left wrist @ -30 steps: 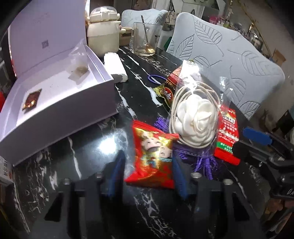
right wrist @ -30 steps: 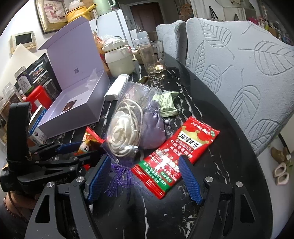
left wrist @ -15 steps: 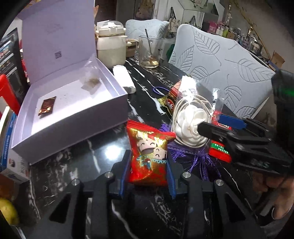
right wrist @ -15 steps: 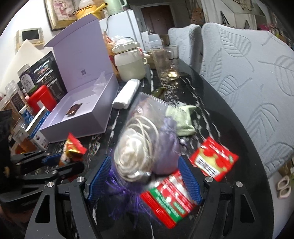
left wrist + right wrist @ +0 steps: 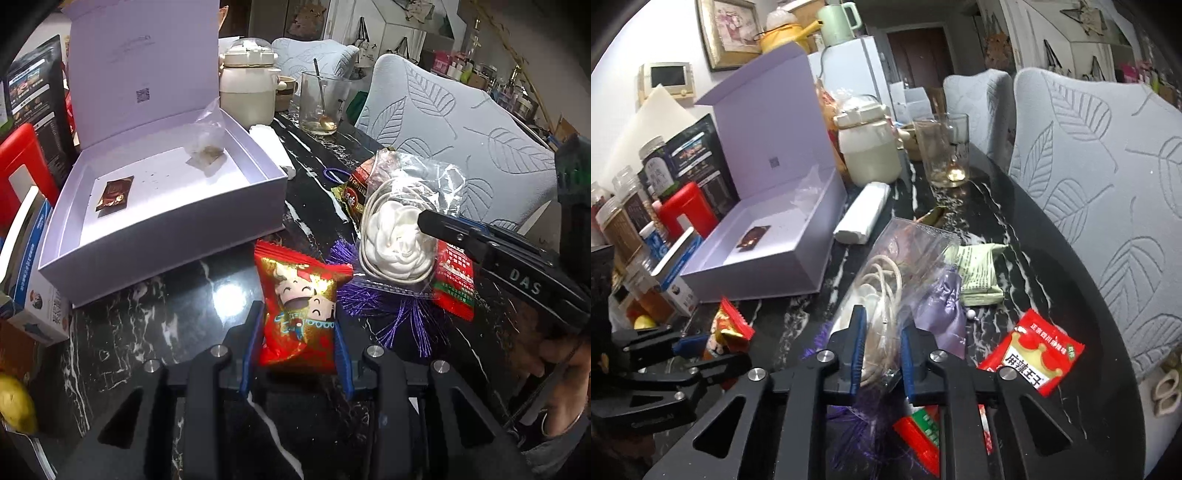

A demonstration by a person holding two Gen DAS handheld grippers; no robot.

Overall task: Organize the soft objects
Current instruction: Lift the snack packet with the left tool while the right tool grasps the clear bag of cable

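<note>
Left gripper [image 5: 298, 338] was clamped on a red foil snack packet [image 5: 300, 310], jaws nearly together, blue pads pressing both crinkled sides; packet sat upright just above the black marble table [image 5: 155, 325], close in front of the open lilac box [image 5: 162, 195]. Right gripper [image 5: 881, 349] was pinched tight on a clear plastic bag [image 5: 905, 266] holding a coiled white cord [image 5: 882, 280] and a white fabric flower [image 5: 397, 236]; bag crumpled between the pads, resting among purple tinsel strands [image 5: 402, 314]. Beside it: a shiny lilac pouch [image 5: 943, 310], a green paper sachet [image 5: 979, 273], a flat red glossy snack pack [image 5: 1032, 350]. Box was stiff card with lid up, a small brown wrapper [image 5: 114, 192] lying inside
</note>
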